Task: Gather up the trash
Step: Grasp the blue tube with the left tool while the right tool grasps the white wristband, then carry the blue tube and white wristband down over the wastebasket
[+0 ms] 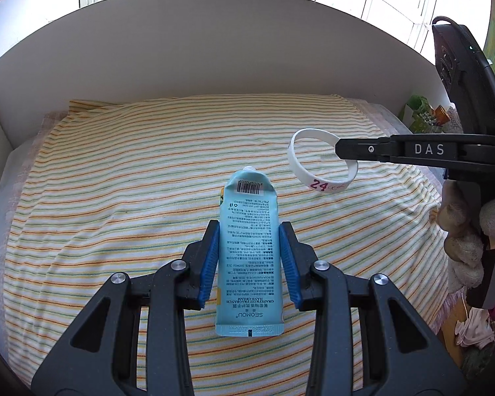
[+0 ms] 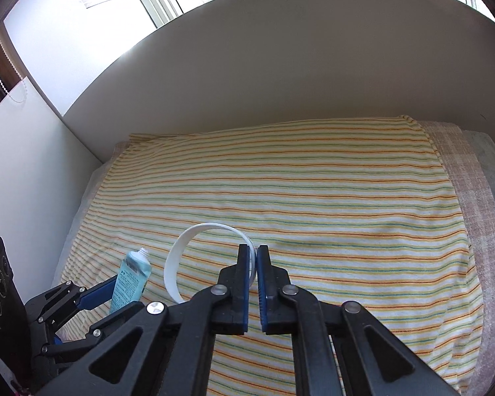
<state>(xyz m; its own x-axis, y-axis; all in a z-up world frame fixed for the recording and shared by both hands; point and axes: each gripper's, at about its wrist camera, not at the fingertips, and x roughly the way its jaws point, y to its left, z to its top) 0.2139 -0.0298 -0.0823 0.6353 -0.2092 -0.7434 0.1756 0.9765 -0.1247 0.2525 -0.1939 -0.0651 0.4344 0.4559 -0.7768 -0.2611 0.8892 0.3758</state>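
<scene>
Pale blue, the hand-cream tube (image 1: 247, 250) sits clamped in the left gripper (image 1: 249, 257), jaws closed on its sides, above the striped pillow (image 1: 122, 178). The right gripper (image 2: 256, 283), jaws nearly shut, pinches the white ring (image 2: 178, 264) just right of the tube. Keep both grips firm, lift clear; open pillow lies beyond, headboard (image 1: 188, 62) behind.

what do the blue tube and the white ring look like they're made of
The blue tube: apparently soft, flexible plastic with a slight sheen, judging by its dented shoulder, flat crimped end and printed text. The left gripper holds it.

The white ring: probably smooth, matte silicone or rubbery plastic, a thin band bending where the right gripper pinches it. Which of the two, the pictures leave open.
</scene>
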